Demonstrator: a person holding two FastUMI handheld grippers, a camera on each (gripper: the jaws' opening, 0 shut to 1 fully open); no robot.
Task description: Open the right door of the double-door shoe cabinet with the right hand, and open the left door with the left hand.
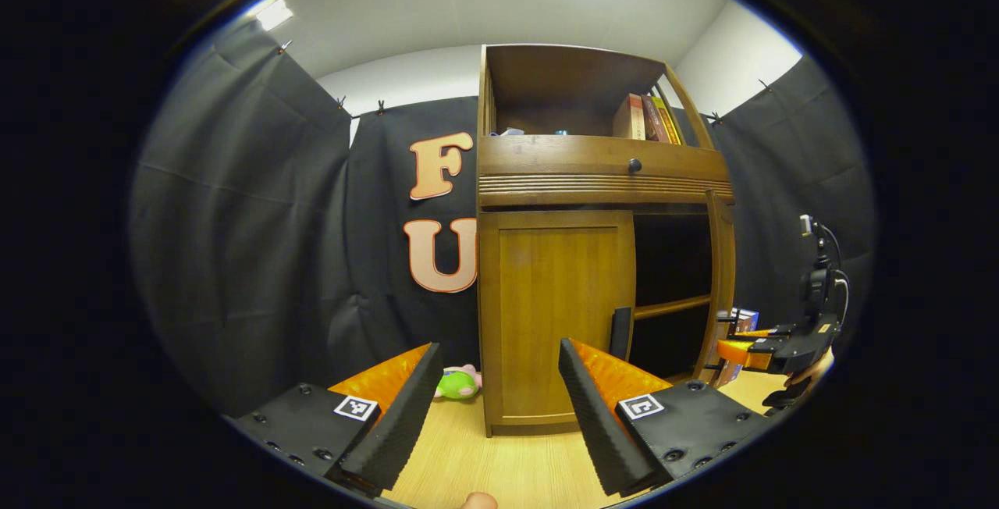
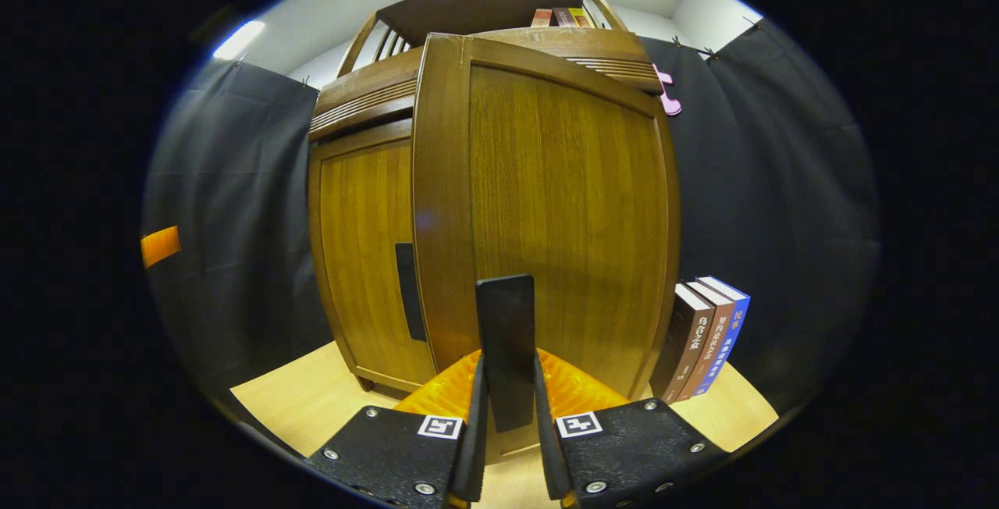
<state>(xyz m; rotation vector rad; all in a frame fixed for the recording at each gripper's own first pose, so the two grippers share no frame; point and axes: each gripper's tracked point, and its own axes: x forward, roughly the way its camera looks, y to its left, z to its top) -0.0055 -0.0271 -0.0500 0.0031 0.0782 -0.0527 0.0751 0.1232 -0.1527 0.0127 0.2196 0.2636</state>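
In the left gripper view, the left tool (image 1: 499, 384) hangs wide open and empty before the shoe cabinet (image 1: 601, 173), which stands on the worktop (image 1: 499, 466). The left door (image 1: 556, 314) is closed, its dark handle (image 1: 620, 332) untouched. The right door (image 1: 722, 275) is swung out edge-on, with the right tool (image 1: 730, 349) at it.

In the right gripper view, the right tool (image 2: 507, 423) is clamped on the right door's handle (image 2: 506, 345), and the door (image 2: 546, 212) stands ajar. Books (image 2: 706, 337) lean just beside the cabinet.

Books (image 2: 706, 337) stand right of the shoe cabinet (image 2: 367, 243).
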